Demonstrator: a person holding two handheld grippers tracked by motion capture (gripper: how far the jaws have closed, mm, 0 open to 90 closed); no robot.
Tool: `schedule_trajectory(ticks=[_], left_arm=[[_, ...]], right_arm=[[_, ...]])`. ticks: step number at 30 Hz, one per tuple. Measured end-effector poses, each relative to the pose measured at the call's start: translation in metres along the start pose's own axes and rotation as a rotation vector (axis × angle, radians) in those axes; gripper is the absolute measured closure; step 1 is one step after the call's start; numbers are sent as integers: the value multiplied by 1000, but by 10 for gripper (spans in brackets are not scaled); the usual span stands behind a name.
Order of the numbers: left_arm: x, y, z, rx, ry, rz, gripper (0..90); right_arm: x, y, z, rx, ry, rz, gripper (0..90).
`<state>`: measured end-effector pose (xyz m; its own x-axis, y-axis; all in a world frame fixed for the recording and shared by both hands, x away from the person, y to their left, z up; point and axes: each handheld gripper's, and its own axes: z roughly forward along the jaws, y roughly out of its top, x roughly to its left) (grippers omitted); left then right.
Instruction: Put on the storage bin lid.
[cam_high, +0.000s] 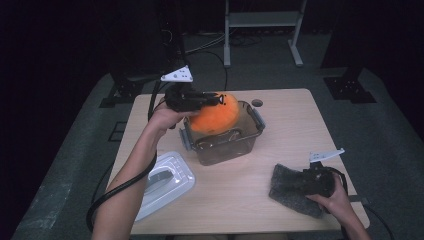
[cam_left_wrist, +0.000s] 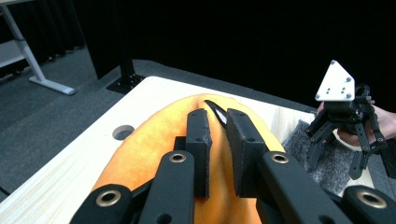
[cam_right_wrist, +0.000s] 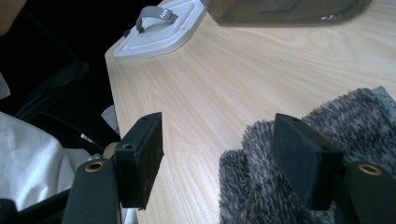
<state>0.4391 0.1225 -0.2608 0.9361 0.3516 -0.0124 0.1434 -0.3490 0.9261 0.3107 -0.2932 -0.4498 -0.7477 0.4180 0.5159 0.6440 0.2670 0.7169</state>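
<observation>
Left hand-held gripper is clamped on the orange plush, holding it over the clear bin at table centre. Right hand-held gripper has its jaws spread wide, over the grey cloth at 5 o'clock from the bin. The lid lies at 8 o'clock, near the table edge.

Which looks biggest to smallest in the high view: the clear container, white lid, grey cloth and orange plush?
1. Clear container
2. White lid; close to the container, so that order is unsure.
3. Grey cloth and orange plush look alike; both are partly hidden.
</observation>
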Motion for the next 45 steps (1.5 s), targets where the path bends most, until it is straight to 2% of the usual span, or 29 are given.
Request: schedule_trajectory(ticks=[9, 14, 16, 21, 36, 45], left_arm=[[11, -10, 9, -3, -6, -29, 801], [17, -17, 18, 16, -14, -31, 802], [18, -21, 22, 10, -19, -40, 802], [21, -28, 29, 12, -11, -54, 802], [31, -46, 46, 69, -1, -72, 799], [31, -49, 59, 101, -4, -67, 799]], right_arm=[[-1, -1, 0, 3, 0, 4, 331], [-2, -1, 0, 8, 1, 4, 332], [-3, -1, -1, 8, 1, 6, 332], [-2, -1, -2, 3, 1, 4, 331], [-1, -1, -1, 7, 6, 1, 332], [-1, -1, -2, 7, 6, 0, 332]])
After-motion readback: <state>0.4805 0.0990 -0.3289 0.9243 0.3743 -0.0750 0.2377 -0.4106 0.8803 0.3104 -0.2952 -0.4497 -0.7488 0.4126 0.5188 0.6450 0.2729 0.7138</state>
